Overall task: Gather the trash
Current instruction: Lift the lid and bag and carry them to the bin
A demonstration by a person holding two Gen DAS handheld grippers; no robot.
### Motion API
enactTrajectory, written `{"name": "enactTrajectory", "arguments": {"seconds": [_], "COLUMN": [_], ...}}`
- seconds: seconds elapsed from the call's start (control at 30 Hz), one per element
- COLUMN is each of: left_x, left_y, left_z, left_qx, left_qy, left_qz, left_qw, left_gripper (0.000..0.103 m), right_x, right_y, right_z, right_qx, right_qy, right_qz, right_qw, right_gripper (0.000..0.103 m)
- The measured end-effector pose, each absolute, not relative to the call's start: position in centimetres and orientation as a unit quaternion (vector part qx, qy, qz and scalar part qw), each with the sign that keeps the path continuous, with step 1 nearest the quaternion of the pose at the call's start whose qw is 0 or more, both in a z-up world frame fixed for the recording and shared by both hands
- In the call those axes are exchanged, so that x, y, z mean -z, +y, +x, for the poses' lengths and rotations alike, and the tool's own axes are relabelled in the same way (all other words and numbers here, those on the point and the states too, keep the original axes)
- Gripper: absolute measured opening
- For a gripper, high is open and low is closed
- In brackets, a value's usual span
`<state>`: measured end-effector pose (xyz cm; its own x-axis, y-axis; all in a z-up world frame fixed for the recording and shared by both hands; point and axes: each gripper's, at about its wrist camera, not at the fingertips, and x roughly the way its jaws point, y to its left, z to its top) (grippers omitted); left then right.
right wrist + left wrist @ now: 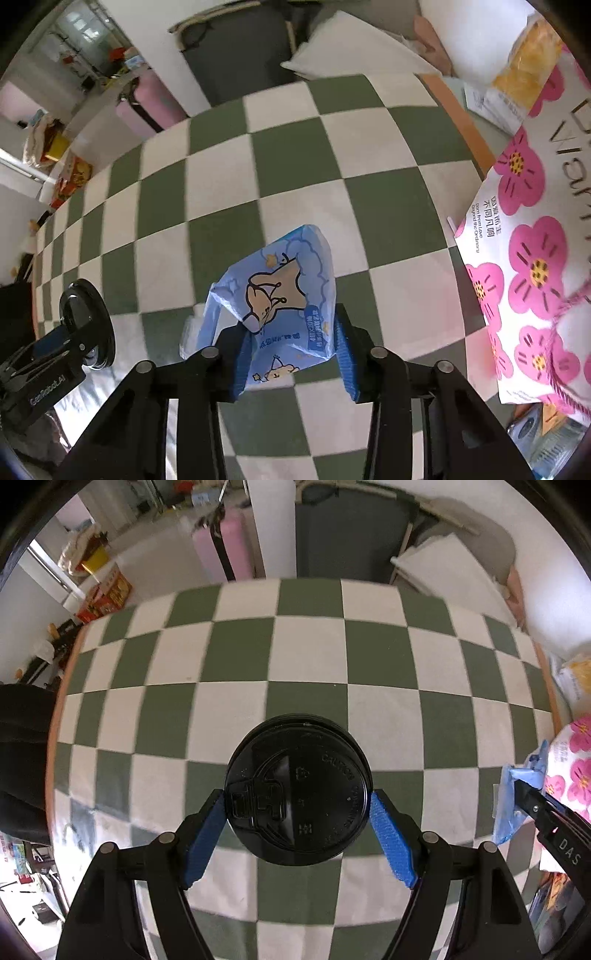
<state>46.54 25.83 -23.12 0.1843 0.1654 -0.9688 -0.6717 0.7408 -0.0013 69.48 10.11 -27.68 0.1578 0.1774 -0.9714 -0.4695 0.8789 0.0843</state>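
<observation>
My left gripper (297, 801) is shut on a cup with a black plastic lid (297, 790), held above the green-and-white checkered table (240, 657). My right gripper (291, 339) is shut on a crumpled blue tissue packet (280, 291) with cartoon print, held above the table (295, 155). The right gripper with the blue packet (513, 805) shows at the right edge of the left wrist view. The left gripper with the black lid (86, 321) shows at the left of the right wrist view.
A white paper bag with pink flowers (532, 258) stands at the table's right edge; it also shows in the left wrist view (574, 768). A yellow snack package (524, 62) lies beyond it. Chairs and boxes stand past the far edge.
</observation>
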Motion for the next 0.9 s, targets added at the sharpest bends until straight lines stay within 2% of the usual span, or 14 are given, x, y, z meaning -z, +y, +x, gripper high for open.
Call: {"name": "enactTrajectory", "arguments": {"seconds": [0.33, 0.6, 0.9], "left_x": [18.6, 16.2, 18.8], "left_y": [22.9, 19.7, 14.4], "left_z": [37.5, 24.9, 10.0], "left_qx": [-0.286, -0.258, -0.181], "left_qy": [0.527, 0.490, 0.507], "left_qz": [-0.215, -0.227, -0.273], "left_qw": [0.771, 0.801, 0.797], "left_gripper": [0.076, 0.076, 0.076], "right_x": [22.5, 19.6, 20.4], "right_y": [8.4, 3.8, -6.0], "right_z": [59.7, 47.7, 31.2], "right_qx": [-0.271, -0.296, -0.271], "right_qy": [0.587, 0.576, 0.582], "right_qz": [-0.099, -0.066, -0.020], "right_qw": [0.756, 0.759, 0.766], "right_gripper": [0.034, 0.034, 0.034]}}
